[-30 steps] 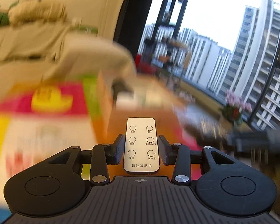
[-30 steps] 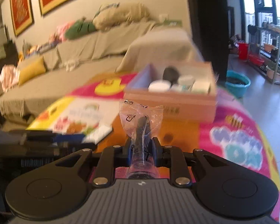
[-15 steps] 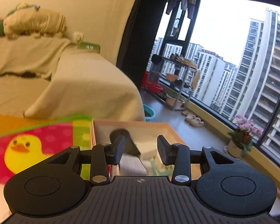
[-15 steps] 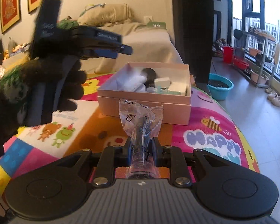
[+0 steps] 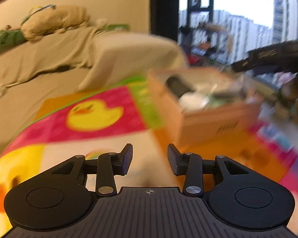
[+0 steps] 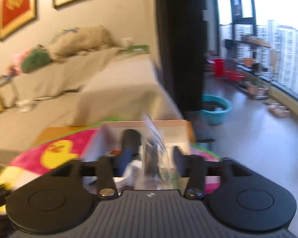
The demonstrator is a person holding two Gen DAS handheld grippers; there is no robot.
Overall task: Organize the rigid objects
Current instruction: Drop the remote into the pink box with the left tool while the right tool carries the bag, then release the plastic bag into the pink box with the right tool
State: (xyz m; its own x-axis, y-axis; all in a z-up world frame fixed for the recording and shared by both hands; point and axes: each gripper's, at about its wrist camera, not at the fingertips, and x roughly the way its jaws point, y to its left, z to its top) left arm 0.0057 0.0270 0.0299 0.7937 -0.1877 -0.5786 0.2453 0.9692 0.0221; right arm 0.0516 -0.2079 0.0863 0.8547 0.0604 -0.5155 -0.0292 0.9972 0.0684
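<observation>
A shallow cardboard box [image 5: 210,117] with several small items stands on the colourful play mat [image 5: 97,119]. My left gripper [image 5: 150,158] is open and empty, low over the mat, left of the box. My right gripper [image 6: 150,158] is open right over the box [image 6: 168,124]. A dark object in a clear plastic bag [image 6: 154,158] sits loose between its spread fingers, tilted, above the box contents. Both views are blurred. The right gripper also shows at the upper right of the left wrist view [image 5: 268,57].
A beige covered sofa [image 5: 59,59] with cushions runs behind the mat. A teal basin [image 6: 215,109] stands on the floor by the dark curtain. A rack with pots [image 6: 248,79] stands along the big window.
My left gripper let go of the white remote and pulled back from the box, empty. My right gripper moved over the box and opened, freeing the bagged object.
</observation>
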